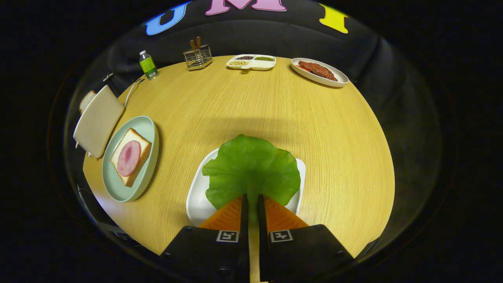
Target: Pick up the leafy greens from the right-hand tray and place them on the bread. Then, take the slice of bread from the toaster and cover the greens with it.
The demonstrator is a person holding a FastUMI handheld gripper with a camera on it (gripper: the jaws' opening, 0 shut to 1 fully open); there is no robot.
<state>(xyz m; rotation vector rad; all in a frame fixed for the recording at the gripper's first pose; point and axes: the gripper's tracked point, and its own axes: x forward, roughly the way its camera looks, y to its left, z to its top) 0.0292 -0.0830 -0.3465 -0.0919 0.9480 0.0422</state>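
Gripper view: fisheye rides on gripper (251, 198), looks forward and steeply down along fingers from close above near white tray (195, 204); round wooden table (314, 129) spreads to far edge.

We see our gripper (251, 200): two orange ribbed fingers (226, 216) tapering forward, set on black blocks, each bearing a small white square marker and dark screws.

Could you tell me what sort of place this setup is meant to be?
Probably a mock kitchen table: a toaster holding bread, a plate with bread and ham, and the gripper shut on a lettuce leaf.
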